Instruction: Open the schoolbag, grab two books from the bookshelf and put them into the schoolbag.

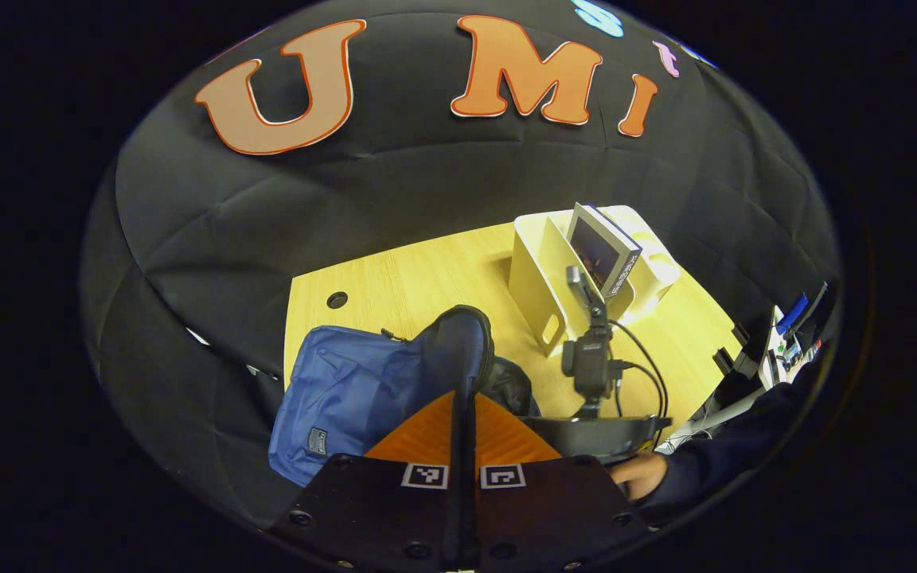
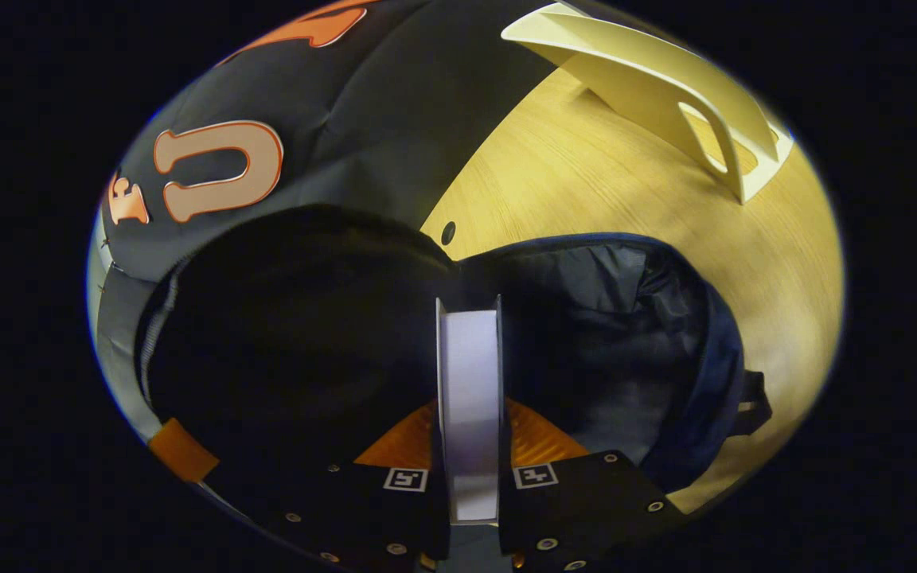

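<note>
**Book held at open schoolbag**

Left gripper clamps the flap of the blue schoolbag, holding it up. Right gripper grips a book edge-on over the bag's mouth. Another book stands in the bookshelf on the table.

So the worktop is a light wood-grain top with a small dark cable hole near its far left corner. A blue schoolbag lies on it toward the left edge, mouth open, dark lining showing. A cream bookshelf stands on it toward the far right, with one book upright inside. Bare wood between the two.
</note>
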A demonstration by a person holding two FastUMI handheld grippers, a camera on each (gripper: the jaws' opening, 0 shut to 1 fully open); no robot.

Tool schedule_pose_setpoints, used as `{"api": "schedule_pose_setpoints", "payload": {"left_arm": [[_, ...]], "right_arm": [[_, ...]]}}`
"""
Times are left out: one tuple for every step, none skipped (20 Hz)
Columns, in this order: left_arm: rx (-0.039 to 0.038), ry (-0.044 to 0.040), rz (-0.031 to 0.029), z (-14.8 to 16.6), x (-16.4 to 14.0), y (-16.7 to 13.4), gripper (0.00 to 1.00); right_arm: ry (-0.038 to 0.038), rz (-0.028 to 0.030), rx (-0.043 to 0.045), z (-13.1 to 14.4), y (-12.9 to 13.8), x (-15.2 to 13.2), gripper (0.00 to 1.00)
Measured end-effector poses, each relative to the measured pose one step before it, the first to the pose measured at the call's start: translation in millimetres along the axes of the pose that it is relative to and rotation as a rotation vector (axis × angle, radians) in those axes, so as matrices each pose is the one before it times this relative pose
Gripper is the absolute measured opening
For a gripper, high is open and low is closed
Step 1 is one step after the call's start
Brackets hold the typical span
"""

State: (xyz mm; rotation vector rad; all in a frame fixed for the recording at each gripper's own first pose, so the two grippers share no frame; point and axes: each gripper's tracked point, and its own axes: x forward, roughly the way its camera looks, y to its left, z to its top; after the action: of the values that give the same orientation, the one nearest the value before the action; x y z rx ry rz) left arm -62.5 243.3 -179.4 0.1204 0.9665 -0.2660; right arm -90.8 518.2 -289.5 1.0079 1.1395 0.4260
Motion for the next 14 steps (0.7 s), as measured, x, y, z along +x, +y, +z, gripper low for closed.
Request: {"api": "schedule_pose_setpoints", "payload": {"left_arm": [[0.00429,-0.00264,0.00293,0.72,-3.84,-0.71,0.01],[-0.00560,0.00065,0.00672,-1.02,2.59,0.67,0.01],[-0.00362,-0.00405,0.00141,-0.38,1.13,1.68,0.01],[-0.00837,-0.00149,0.00737,0.52,-0.27,1.68,0.01],[-0.00120,-0.00332,0.00892,0.64,-0.29,2.54,0.01],[0.00185,-0.00347,0.01419,-0.41,-1.23,3.16,0.01],[0.00821,0.00085,0.01794,-0.92,-0.49,4.76,0.01],[0.00148,-0.00292,0.01073,-1.38,1.08,2.12,0.01],[-0.00354,0.00165,0.00173,-0.72,0.23,0.16,0.01],[-0.00661,-0.00319,0.00079,-1.58,-1.46,-1.32,0.01],[-0.00529,-0.00095,-0.00011,-0.58,-0.58,-1.80,0.01],[-0.00013,-0.00304,0.00482,0.07,0.36,-0.38,0.01],[0.00373,0.00350,0.00574,-0.79,0.57,-0.78,0.01],[0.00064,-0.00091,0.00386,-1.40,-0.24,-1.22,0.01]], "right_arm": [[-0.00439,-0.00233,-0.00494,-0.82,0.33,3.32,0.26],[0.01035,-0.00281,-0.00727,-2.02,0.46,6.38,0.27],[0.01498,-0.00349,0.00108,-0.86,-0.22,1.67,0.39],[0.00657,-0.00915,0.00409,0.58,-1.83,2.12,0.30],[0.01408,-0.01694,0.00982,0.54,-3.60,-0.32,0.33],[0.02518,-0.03154,-0.00107,-3.05,-3.09,-1.72,0.35],[0.03789,-0.02547,-0.01114,-3.36,-4.05,-5.11,0.40],[0.03464,-0.01759,-0.02174,-3.74,-2.65,-4.58,0.27],[0.00640,0.00106,-0.01656,1.23,1.38,-9.16,0.37],[0.01103,-0.00972,-0.00698,0.75,0.19,-11.75,0.47],[-0.01616,0.01928,0.00835,6.02,5.23,-14.42,0.77],[-0.03935,0.01798,0.00453,12.16,5.05,-12.45,0.83],[-0.03278,0.00926,-0.00038,14.05,3.56,-11.99,0.86],[-0.03330,0.00081,-0.00940,12.02,1.43,-12.84,0.87]]}}
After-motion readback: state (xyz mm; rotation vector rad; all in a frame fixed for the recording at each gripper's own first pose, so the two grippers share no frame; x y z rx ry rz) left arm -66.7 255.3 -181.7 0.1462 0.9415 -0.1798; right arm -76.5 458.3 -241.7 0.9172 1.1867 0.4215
